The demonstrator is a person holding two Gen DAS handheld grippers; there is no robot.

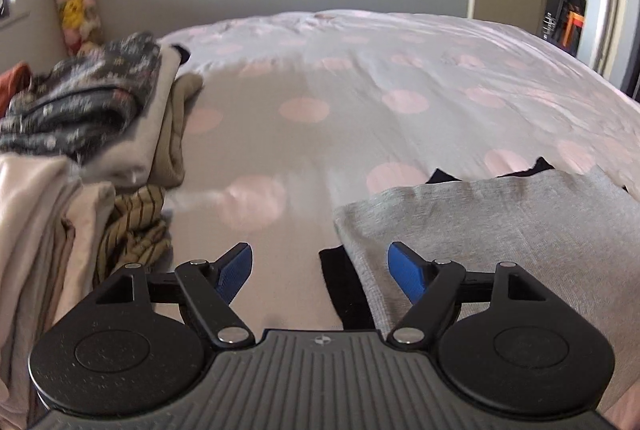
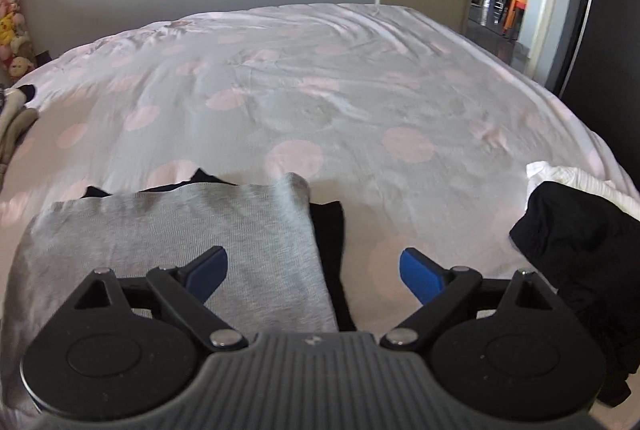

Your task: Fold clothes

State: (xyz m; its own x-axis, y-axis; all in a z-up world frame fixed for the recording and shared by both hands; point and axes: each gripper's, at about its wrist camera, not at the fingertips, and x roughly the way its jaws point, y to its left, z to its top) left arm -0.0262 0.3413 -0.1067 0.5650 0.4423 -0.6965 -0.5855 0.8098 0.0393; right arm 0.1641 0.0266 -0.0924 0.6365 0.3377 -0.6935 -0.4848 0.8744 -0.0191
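I hold both tools spread and empty: left tool (image 1: 320, 272) over the grey top's (image 1: 500, 230) left edge, right tool (image 2: 314, 274) over its right edge at 11 o'clock. I'd pinch both layers squarely, lifting evenly.

No readable text, label, brand or number shows in either view. The only sign is a small round emblem, a circle split into quarters, moulded on the ribbed grey body of the left tongs (image 1: 320, 272); a similar mark on the right tongs (image 2: 314, 272) is too blurred to read
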